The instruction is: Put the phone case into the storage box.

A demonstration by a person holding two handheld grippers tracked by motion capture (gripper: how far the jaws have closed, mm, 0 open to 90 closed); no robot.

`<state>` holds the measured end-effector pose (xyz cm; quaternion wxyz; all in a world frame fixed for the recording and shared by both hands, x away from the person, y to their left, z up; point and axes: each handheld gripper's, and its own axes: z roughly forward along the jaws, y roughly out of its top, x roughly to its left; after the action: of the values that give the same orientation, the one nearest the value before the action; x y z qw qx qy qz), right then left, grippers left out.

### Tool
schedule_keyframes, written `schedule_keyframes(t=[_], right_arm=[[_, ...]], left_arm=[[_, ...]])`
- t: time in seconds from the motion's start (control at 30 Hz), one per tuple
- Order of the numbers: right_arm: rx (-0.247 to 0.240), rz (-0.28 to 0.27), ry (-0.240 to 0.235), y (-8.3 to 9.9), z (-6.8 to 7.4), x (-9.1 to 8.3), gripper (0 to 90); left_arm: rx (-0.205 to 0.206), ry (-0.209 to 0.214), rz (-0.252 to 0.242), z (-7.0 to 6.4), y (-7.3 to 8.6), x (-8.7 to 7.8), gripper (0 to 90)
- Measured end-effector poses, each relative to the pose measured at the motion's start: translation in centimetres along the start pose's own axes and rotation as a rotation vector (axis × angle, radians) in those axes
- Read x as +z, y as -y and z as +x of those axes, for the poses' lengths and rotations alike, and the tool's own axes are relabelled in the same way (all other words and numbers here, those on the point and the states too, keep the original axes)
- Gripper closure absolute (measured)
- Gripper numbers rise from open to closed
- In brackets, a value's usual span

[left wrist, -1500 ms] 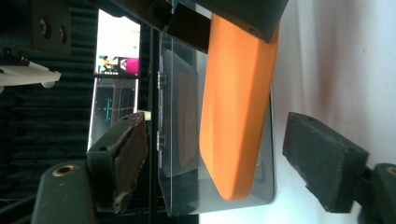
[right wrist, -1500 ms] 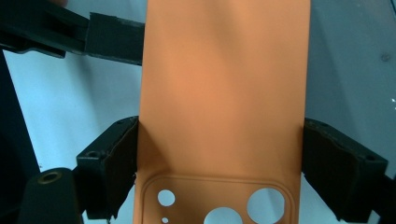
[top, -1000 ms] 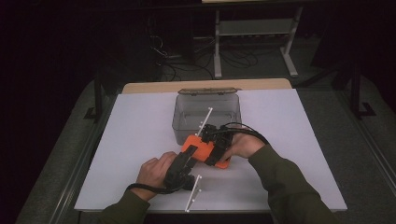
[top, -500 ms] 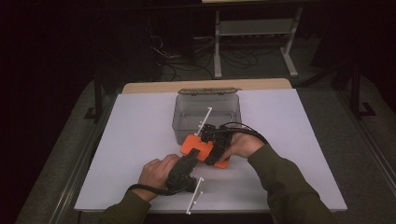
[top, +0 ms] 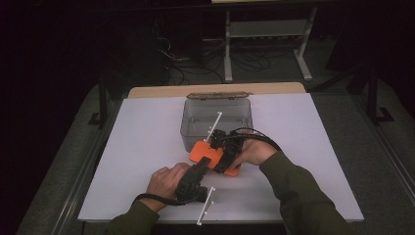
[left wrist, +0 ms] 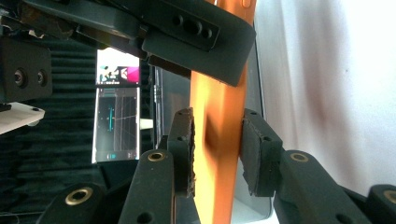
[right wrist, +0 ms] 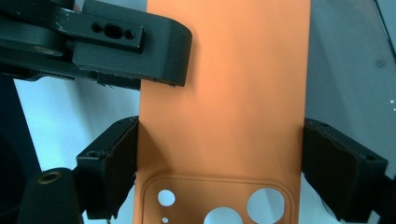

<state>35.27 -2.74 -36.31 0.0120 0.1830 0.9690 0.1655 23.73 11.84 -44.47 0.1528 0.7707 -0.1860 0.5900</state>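
Note:
An orange phone case (top: pixel 203 152) with camera holes is held just above the white table sheet (top: pixel 147 147), in front of a clear grey box (top: pixel 215 117). My right gripper (top: pixel 224 155) is shut across the case's width; its pads (right wrist: pixel 116 168) press both long edges of the case (right wrist: pixel 224 93). My left gripper (top: pixel 206 165) comes in from the near left. The left gripper view has the case (left wrist: pixel 215 93) edge-on, and my left gripper (left wrist: pixel 217 140) is shut on its thickness. The left gripper's finger (right wrist: pixel 130 46) lies over the case's upper left corner.
The grey box stands open at the table's middle back, its lid (top: pixel 218 95) folded behind it. White rods (top: pixel 205 205) stick out from both grippers. Bare sheet lies to the left and right. Dark floor, cables and a metal stand (top: pixel 264 29) lie beyond the table.
My left hand and gripper have slid a little right, toward the case. The right gripper and the case have hardly moved.

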Motion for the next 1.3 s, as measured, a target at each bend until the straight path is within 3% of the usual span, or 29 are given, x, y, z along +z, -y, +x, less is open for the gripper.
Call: schedule_keyframes(t=[0.2, 0.63, 1.07, 1.3], right_arm=[[0.002, -0.006, 0.000, -0.04, -0.03, -0.03, 15.4], [0.001, 0.002, -0.012, -0.04, -0.03, -0.10, 15.2], [0.017, -0.013, -0.062, -0.08, -0.43, -0.39, 14.6], [0.029, -0.010, -0.094, 0.01, -0.66, -0.38, 14.4]], left_arm=[[0.002, 0.005, 0.000, -0.07, -0.01, 0.02, 73.2], [0.022, 0.003, -0.007, -0.11, -0.08, -0.17, 75.7], [0.041, -0.022, -0.011, 0.03, 0.06, -0.55, 78.8], [0.032, -0.019, -0.022, 0.10, 0.05, -0.70, 79.8]])
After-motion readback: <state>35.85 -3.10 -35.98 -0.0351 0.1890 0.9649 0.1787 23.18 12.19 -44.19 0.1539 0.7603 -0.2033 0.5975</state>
